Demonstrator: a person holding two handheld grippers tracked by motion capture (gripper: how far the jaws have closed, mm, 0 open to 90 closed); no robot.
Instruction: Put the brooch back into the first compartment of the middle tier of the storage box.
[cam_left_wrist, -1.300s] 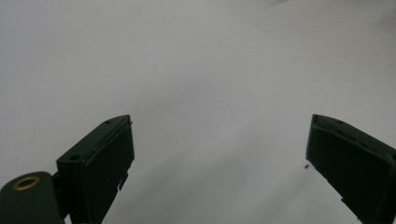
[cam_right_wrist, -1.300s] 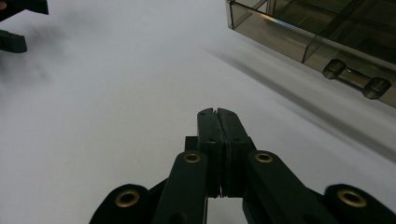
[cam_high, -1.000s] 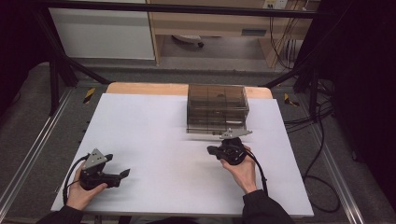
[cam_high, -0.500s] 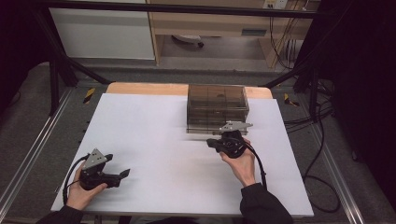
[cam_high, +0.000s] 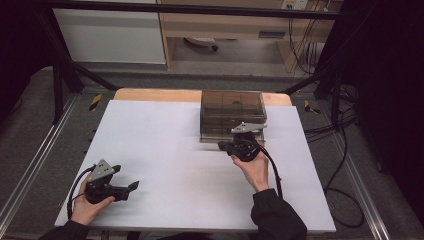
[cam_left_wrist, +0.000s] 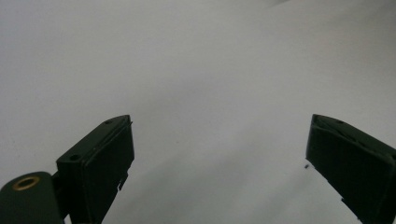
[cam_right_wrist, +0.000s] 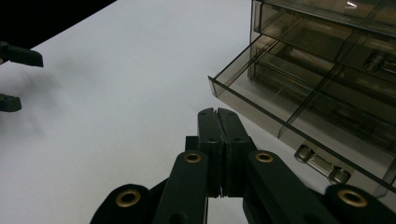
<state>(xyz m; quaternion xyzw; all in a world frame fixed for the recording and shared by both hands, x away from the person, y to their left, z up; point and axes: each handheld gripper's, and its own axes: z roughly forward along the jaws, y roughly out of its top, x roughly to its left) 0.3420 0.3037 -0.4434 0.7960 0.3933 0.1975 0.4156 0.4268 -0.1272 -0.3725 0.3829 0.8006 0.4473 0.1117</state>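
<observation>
A smoky see-through drawer cabinet (cam_high: 232, 112) stands at the back of the white table (cam_high: 165, 150), right of centre. Its lowest drawer (cam_right_wrist: 261, 93) is pulled partly out, and a small metal handle (cam_right_wrist: 322, 164) shows on the drawer's front. My right gripper (cam_high: 222, 146) hangs just in front of the cabinet, pointing left. In the right gripper view its jaws (cam_right_wrist: 218, 114) are shut flat together with nothing between them, beside the open drawer's corner. My left gripper (cam_high: 131, 186) rests near the table's front left. It is open and holds nothing (cam_left_wrist: 219, 140).
The right gripper's cable (cam_high: 275, 170) trails back along the forearm. A wooden strip (cam_high: 155, 95) edges the table's far side. Black frame posts (cam_high: 60, 75) and loose cables (cam_high: 345, 150) lie on the floor around the table.
The right hand has moved away from the person and risen a little, closer to the cabinet's front. The left hand and gripper have stayed put.
</observation>
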